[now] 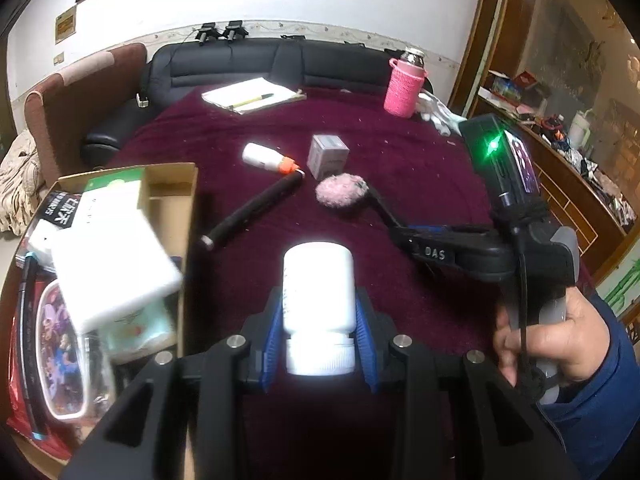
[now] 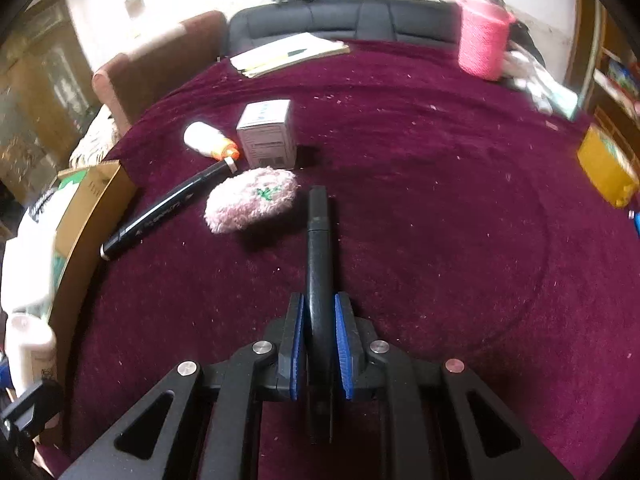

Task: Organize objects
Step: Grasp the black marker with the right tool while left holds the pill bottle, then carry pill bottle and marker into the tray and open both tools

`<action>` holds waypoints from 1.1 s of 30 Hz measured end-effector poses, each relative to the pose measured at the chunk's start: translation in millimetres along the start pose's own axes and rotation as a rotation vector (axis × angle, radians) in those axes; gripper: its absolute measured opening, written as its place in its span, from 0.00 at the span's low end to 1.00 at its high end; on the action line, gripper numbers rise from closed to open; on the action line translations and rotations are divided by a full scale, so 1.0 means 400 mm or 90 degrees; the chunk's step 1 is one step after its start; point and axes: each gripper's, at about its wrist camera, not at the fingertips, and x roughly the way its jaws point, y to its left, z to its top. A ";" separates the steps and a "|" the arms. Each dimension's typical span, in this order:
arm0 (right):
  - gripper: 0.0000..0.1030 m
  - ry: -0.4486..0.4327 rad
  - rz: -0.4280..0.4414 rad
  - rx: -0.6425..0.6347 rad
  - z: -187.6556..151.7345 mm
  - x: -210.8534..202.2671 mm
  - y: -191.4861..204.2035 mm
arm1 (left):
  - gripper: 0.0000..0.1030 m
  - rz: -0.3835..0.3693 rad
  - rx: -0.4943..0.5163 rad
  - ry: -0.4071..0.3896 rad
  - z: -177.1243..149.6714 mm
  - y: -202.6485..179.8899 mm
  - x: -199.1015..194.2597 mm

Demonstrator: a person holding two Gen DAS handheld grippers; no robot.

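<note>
Left wrist: left gripper pinches white pill bottle above tabletop, cardboard box just to its left. Carry over box rim before letting go.

Right wrist: right gripper clamps black marker w/ tip near pink puff. Keep it level, clear of puff.

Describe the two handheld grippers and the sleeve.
Both grippers, left and right, are black angular frames with silver round bolts and blue ribbed finger pads. The right one, seen from the left wrist camera, has white "DAS" lettering, a grey handle, a black cable, and a box with a green light. The sleeve is dark blue.
</note>
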 end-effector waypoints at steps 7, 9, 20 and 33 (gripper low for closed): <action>0.17 -0.019 0.005 -0.012 -0.014 -0.004 0.001 | 0.31 0.017 0.008 0.007 0.001 -0.027 0.021; 0.17 -0.018 0.005 -0.014 -0.013 -0.002 0.002 | 0.31 0.019 0.010 0.009 -0.001 -0.034 0.027; 0.16 -0.034 0.040 0.050 -0.014 -0.034 -0.031 | 0.31 0.017 0.013 -0.004 -0.004 -0.038 0.008; 0.17 -0.062 0.186 0.122 -0.013 -0.131 0.006 | 0.31 0.006 -0.024 -0.069 0.012 0.035 -0.112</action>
